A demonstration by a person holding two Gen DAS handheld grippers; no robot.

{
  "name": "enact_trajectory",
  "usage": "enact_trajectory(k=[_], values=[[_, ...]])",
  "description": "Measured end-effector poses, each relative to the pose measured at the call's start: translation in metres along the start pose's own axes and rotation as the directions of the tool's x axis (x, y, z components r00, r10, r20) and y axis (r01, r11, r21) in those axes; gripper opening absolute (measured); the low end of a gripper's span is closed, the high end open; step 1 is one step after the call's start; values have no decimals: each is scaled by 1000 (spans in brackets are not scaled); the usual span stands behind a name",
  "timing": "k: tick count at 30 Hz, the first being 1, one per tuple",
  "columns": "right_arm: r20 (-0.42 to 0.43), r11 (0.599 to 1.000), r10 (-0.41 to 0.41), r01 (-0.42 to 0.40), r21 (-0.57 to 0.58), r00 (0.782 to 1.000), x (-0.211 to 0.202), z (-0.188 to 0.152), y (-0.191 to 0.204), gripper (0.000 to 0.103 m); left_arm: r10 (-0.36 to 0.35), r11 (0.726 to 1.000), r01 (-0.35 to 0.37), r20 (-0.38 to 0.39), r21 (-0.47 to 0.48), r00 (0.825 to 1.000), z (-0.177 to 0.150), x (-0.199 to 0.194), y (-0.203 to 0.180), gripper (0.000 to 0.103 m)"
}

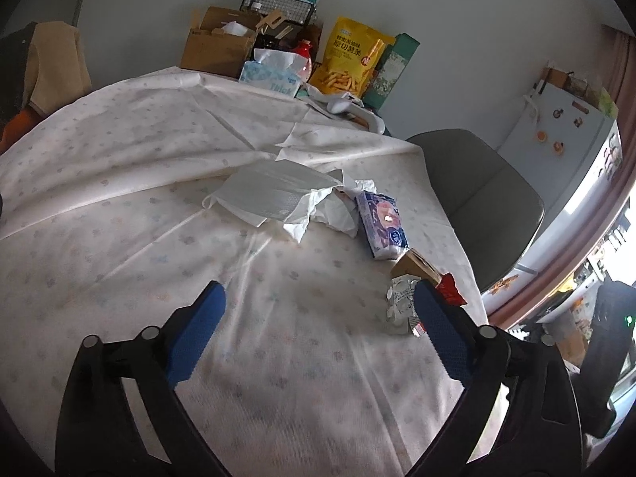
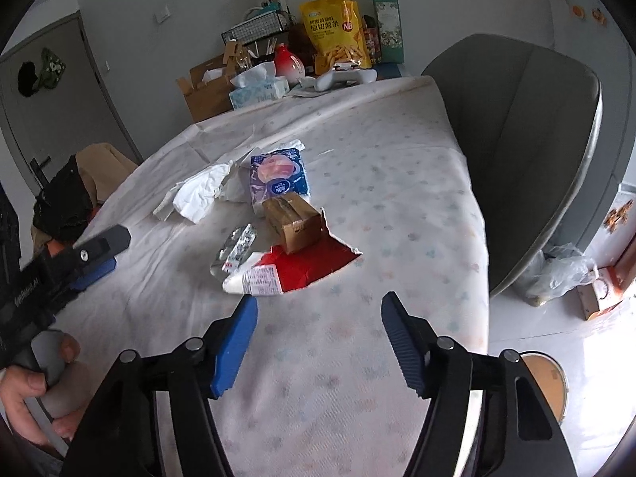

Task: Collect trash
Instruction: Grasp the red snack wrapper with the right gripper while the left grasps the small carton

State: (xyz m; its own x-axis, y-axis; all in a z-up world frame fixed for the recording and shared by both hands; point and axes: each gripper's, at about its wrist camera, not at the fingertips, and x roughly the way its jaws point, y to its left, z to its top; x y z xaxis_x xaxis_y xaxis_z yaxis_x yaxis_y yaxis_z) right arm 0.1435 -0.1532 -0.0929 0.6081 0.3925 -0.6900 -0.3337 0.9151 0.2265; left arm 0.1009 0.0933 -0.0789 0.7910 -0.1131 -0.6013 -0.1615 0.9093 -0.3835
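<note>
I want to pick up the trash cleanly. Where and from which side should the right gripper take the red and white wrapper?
Probably the white end of the red and white wrapper, from the near side: it lies flat, closest to the open right gripper, while the small cardboard box blocks its far end.

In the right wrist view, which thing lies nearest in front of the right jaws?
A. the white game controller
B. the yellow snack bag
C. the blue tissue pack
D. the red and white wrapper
D: the red and white wrapper lies just beyond the jaws' tips on the tablecloth; the other things are farther back.
</note>
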Motion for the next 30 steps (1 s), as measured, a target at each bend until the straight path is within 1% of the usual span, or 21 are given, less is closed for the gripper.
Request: enact_trajectory(k=[2, 5, 6, 7, 8, 9, 10, 11, 12, 14, 17, 19, 22, 23, 26, 28, 29, 30], values=[[8, 1000, 6, -6, -3, 1000, 6, 6, 0, 63, 4, 1000, -4, -9, 4, 1000, 0, 3, 0, 86], [10, 1000, 7, -7, -6, 1000, 16, 17, 0, 57, 12, 1000, -12, -25, 4, 1000, 0, 7, 1, 82], [9, 1000, 8, -8, -3, 1000, 22, 21, -1, 56, 15, 1000, -15, -29, 2, 999, 0, 8, 1, 80], [6, 1000, 9, -9, 0, 1000, 27, 23, -3, 54, 16, 1000, -16, -33, 1, 999, 0, 9, 1, 80], [2, 1000, 7, -7, 0, 1000, 31, 25, -4, 43, 14, 1000, -14, -39, -2, 999, 0, 11, 0, 80], [-10, 1000, 2, -2, -1, 1000, 37, 27, -5, 36, 7, 1000, -7, -47, -1, 999, 0, 13, -1, 79], [-25, 1000, -4, 4, -1, 1000, 42, 27, -7, 15, 2, 1000, -1, -55, 4, 998, 0, 16, -4, 77], [-45, 1000, 0, 0, 4, 999, 48, 28, -10, 8, -5, 1000, 6, -63, 9, 998, 0, 18, -7, 75], [-57, 1000, 11, -10, 17, 998, 49, 27, -13, 8, -16, 1000, 17, -71, 15, 997, 0, 21, -10, 73], [-49, 999, 28, -27, 32, 998, 44, 25, -16, 5, -32, 999, 34, -81, 24, 996, 0, 24, -17, 70], [-44, 999, 33, -32, 14, 999, 33, 20, -16, 4, -43, 998, 46, -96, 35, 994, -1, 32, -26, 62], [-44, 999, 33, -32, 13, 999, 28, 17, -17, 4, -38, 999, 42, -106, 34, 994, -2, 38, -30, 59], [-36, 1000, 22, -21, 16, 999, 18, 13, -22, 4, -14, 1000, 17, -109, 26, 994, -2, 45, -30, 57], [-36, 999, 24, -23, 22, 999, 15, 11, -24, 4, -7, 1000, 9, -112, 25, 994, -2, 47, -30, 55], [-34, 999, 32, -31, 33, 999, 7, 8, -28, 4, -16, 1000, 18, -139, 17, 990, -2, 56, -31, 46], [-33, 999, 38, -37, 31, 999, 2, 6, -28, 4, -16, 1000, 19, -158, 18, 987, -3, 62, -33, 37], [-30, 999, 41, -40, 28, 999, -1, 5, -28, 4, -17, 1000, 19, -173, 12, 985, -5, 66, -34, 30], [-27, 999, 42, -41, 25, 999, -3, 4, -28, 4, -16, 1000, 18, -171, 9, 985, -5, 67, -34, 28]])
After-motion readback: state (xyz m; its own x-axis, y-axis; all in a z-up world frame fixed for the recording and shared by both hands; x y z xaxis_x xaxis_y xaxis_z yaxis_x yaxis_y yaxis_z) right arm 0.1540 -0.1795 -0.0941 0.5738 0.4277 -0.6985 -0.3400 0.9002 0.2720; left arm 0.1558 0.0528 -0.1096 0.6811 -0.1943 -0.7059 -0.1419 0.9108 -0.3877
